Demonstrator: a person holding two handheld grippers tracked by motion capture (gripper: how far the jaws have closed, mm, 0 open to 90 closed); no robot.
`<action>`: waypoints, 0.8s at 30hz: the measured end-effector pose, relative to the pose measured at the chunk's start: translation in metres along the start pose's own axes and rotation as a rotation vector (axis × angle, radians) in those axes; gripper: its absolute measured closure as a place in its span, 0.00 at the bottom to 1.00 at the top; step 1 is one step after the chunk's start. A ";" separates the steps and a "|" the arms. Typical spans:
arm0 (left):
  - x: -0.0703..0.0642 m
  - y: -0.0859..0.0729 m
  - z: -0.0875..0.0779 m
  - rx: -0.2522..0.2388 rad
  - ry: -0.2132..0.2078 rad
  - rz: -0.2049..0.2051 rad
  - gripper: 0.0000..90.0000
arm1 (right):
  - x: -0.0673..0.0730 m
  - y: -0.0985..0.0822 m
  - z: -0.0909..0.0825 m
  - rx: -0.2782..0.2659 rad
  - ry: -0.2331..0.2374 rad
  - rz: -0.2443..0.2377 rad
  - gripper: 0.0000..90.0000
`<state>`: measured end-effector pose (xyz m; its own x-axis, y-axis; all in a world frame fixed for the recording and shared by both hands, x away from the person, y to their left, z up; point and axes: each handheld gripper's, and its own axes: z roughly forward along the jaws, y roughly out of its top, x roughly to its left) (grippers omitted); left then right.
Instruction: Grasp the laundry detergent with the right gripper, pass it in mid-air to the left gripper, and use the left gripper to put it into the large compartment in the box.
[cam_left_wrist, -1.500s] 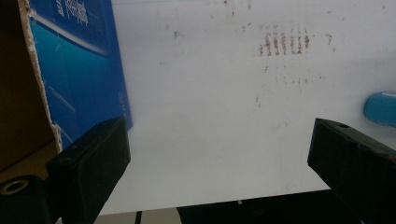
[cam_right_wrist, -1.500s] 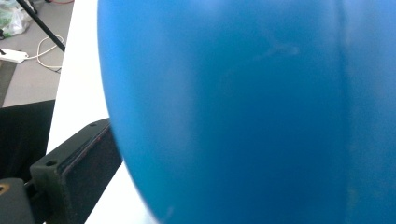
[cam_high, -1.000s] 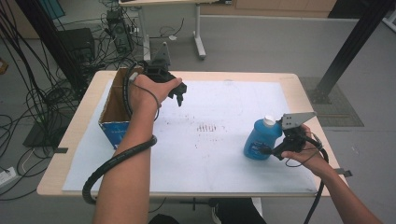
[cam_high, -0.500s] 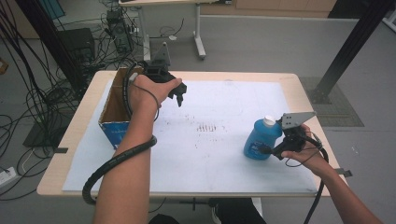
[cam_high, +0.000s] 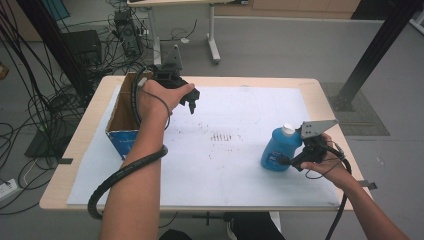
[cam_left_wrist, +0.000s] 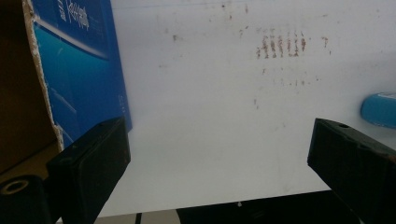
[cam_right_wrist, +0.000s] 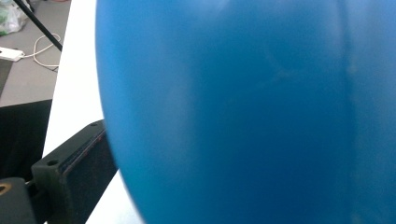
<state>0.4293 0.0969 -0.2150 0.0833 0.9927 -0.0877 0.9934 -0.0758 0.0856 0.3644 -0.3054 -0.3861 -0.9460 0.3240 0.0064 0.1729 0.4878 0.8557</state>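
The blue bottle (cam_high: 280, 148), upright on the white sheet (cam_high: 240, 145) near the table's right edge, is gripped by the right gripper (cam_high: 286, 161), while the left gripper (cam_high: 191, 103) is held wide open with nothing between its 2 jaws, just beside the cardboard box (cam_high: 122, 117).

Open cardboard box (cam_high: 121, 117), white sheet (cam_high: 235, 150), wooden table (cam_high: 75, 160)

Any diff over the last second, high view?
Nothing visibly changed. The left tongs still hover open beside the open blue cardboard box; the right tongs stay at the blue plastic bottle with a white cap on the white sheet.
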 end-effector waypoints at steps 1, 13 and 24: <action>0.000 0.000 0.000 0.000 0.000 0.000 0.07 | 0.000 0.000 0.000 0.000 0.000 0.000 0.02; -0.001 0.000 0.000 -0.002 0.002 0.003 0.07 | 0.000 0.000 0.000 -0.001 -0.002 0.001 0.02; -0.002 0.001 -0.001 -0.001 0.002 0.004 0.07 | -0.001 -0.001 0.001 0.002 -0.006 -0.001 0.03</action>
<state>0.4302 0.0954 -0.2137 0.0867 0.9925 -0.0856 0.9931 -0.0793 0.0869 0.3651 -0.3057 -0.3873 -0.9446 0.3283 0.0029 0.1728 0.4898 0.8545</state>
